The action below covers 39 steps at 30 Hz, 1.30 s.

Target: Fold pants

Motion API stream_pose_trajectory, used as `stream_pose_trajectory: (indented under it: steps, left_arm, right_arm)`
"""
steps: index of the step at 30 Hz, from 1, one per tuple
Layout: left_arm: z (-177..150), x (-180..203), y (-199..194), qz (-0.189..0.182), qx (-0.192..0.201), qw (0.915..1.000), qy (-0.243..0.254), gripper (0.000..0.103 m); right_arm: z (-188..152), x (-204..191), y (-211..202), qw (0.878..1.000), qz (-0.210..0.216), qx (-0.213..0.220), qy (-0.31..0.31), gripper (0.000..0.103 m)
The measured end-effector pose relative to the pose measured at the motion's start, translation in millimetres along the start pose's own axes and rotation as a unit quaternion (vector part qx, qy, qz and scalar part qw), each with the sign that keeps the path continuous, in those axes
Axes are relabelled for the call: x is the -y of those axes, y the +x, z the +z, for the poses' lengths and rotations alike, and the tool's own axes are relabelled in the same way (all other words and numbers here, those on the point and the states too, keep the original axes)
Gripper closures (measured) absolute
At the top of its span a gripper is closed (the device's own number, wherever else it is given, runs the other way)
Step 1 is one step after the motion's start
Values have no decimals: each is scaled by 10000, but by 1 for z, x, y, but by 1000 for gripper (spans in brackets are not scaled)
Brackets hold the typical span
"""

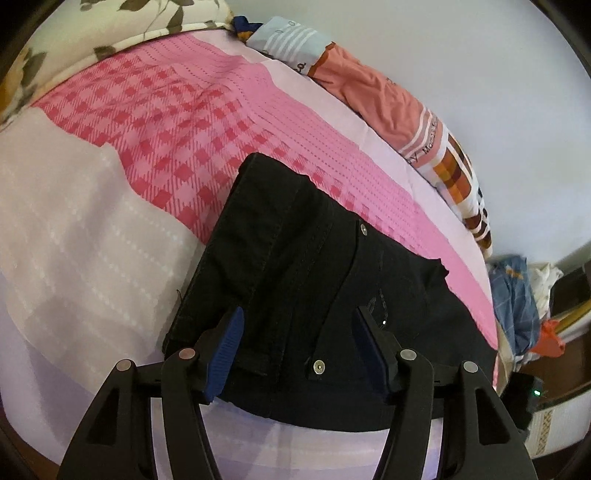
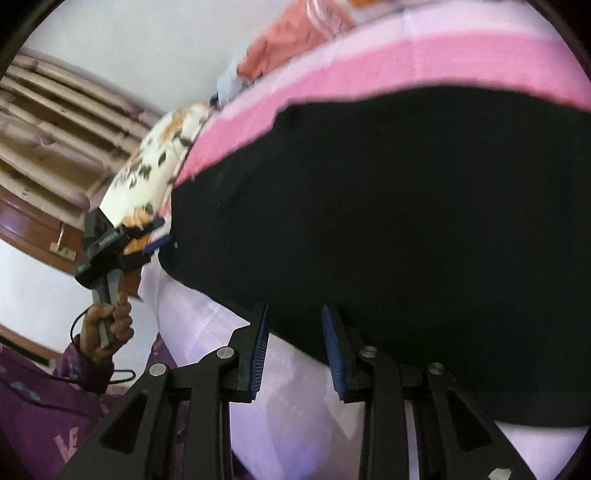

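Black pants (image 1: 317,280) lie on a pink and lilac bed sheet (image 1: 92,229), waistband end with metal buttons toward me. My left gripper (image 1: 299,325) is open, its blue pads over the waistband, one on each side of the fly area. In the right wrist view the pants (image 2: 388,229) fill the middle as a dark, blurred mass. My right gripper (image 2: 295,325) is open, its fingertips at the near edge of the cloth. The left gripper also shows in the right wrist view (image 2: 155,236), held by a hand at the far left corner of the pants.
A floral pillow (image 1: 110,33) lies at the head of the bed. A rumpled orange and patterned blanket (image 1: 388,103) runs along the wall side. Clothes (image 1: 517,306) are piled past the bed's right end. A wooden headboard (image 2: 48,147) stands at the left.
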<state>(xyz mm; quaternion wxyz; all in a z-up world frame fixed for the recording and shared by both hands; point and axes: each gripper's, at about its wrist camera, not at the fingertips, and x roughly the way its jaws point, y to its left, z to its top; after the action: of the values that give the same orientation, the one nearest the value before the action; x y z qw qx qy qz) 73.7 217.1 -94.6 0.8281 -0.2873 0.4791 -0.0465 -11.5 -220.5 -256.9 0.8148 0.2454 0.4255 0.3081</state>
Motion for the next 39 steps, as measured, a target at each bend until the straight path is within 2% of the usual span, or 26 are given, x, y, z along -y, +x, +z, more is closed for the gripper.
stream_pose_trajectory:
  steps: [2,5,8,11,14,17,18,25,27,29,31,32,35,37,39]
  left_arm:
    - [-3,1,1,14,-11,10000,25,42]
    - [-2,-2,1,-48,4,10000,-62,41]
    - [-1,-7,-1,-137,25,9997,-222,41]
    - [-1,-7,-1,-156,49,9995,-282,41]
    - [-1,-6,-2,-147,51,9995,-283,40]
    - [-1,-7,-2,-180,40,9994,-298,39]
    - [-1,-6,-1,-187,34,9994,-299,38]
    - [1,-6,1,-225,-14,9994,-279,35]
    - [2,-6,1,-234,-26,9993,-280,34]
    - [2,-7,1,-250,-29,9993,-291,33]
    - [3,-6,1,-241,-41,9993,-285,33]
    - [2,-6,1,-241,-37,9993,-289,33]
    - [2,-6,1,-247,-36,9992,-299,33]
    - [3,-6,2,-256,-39,9992,-307,33]
    - [3,-6,3,-263,-48,9992,-306,33]
  right_arm:
    - [-2,-21,-13,9972,-444,273,-533,74]
    - [-4,-51,-7,9882,-836,272,-1254,74]
    - [-11,-73,22,9698,-1248,-40,-2095,74]
    - [-17,-77,43,9585,-1443,-198,-2449,74]
    - [-23,-79,56,9383,-1878,-242,-2894,74]
    - [-21,-75,59,9413,-1865,-221,-2806,74]
    - [-22,-75,60,9376,-1959,-228,-2863,75]
    - [-10,-66,55,9546,-1570,-336,-2507,89]
    - [-9,-68,55,9522,-1597,-337,-2581,92]
    - [-11,-74,58,9424,-1774,-339,-2814,92]
    - [-17,-84,65,9221,-2066,-315,-3257,92]
    - [-23,-91,69,9073,-2219,-271,-3560,92]
    - [-32,-99,79,8809,-2512,-308,-3999,88]
    - [-35,-101,84,8704,-2572,-366,-4181,89]
    - [-36,-103,86,8669,-2550,-448,-4260,94]
